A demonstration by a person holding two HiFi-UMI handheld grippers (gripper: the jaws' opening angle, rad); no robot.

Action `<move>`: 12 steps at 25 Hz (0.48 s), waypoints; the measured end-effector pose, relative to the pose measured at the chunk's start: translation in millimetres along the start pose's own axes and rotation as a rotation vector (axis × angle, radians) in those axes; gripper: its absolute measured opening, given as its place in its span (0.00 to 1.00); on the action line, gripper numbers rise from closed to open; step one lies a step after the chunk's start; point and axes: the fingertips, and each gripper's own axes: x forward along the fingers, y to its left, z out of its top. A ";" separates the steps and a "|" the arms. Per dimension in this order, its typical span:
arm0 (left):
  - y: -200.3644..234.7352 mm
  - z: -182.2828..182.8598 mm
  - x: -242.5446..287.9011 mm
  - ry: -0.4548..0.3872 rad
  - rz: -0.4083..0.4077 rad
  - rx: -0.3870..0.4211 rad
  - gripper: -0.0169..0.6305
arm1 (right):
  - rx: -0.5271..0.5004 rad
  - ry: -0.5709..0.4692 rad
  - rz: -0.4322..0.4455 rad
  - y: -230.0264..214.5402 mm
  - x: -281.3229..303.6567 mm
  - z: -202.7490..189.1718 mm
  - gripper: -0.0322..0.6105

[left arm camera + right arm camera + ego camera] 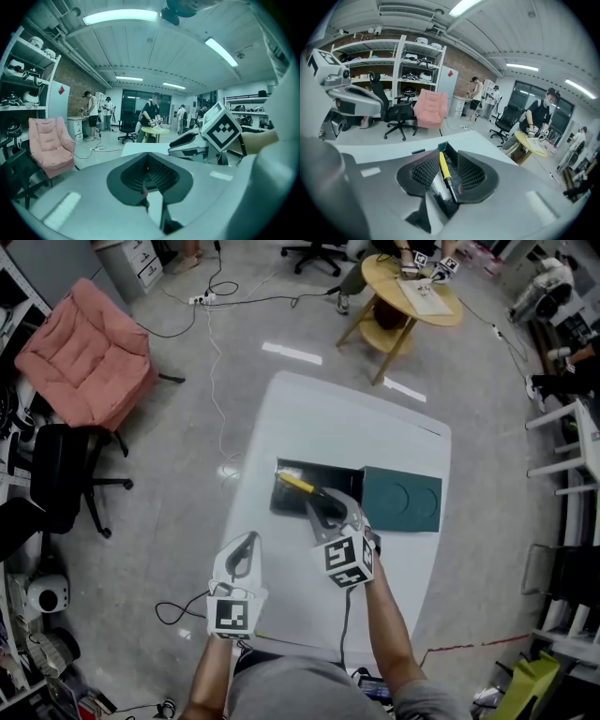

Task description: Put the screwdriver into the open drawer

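A dark green cabinet (403, 502) lies on the white table (309, 418), its open drawer (281, 507) pulled out to the left. The screwdriver (298, 485) has a yellow handle and a dark shaft, and it hangs over the drawer. My right gripper (326, 505) is shut on its shaft. In the right gripper view the screwdriver (444, 168) runs between the fingers (471, 176), handle pointing away, above the drawer's edge (451, 151). My left gripper (246, 547) is shut and empty, near the table's front left, short of the drawer. From the left gripper view the right gripper's marker cube (224, 130) shows.
A pink padded chair (89, 352) and a black office chair (56, 484) stand left of the table. A round wooden table (408, 296) is at the far side, and cables (211, 381) run across the floor. People stand in the background (150, 115).
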 end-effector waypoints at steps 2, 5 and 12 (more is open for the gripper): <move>-4.9 3.0 -8.3 -0.006 -0.007 0.021 0.05 | 0.047 -0.034 -0.010 0.6 -14.9 3.6 0.24; -12.9 9.7 -19.6 -0.019 -0.014 0.037 0.05 | 0.099 -0.078 -0.031 0.8 -37.5 8.0 0.23; -34.9 26.9 -45.0 -0.067 -0.039 0.046 0.05 | 0.187 -0.203 -0.166 0.7 -97.7 16.9 0.19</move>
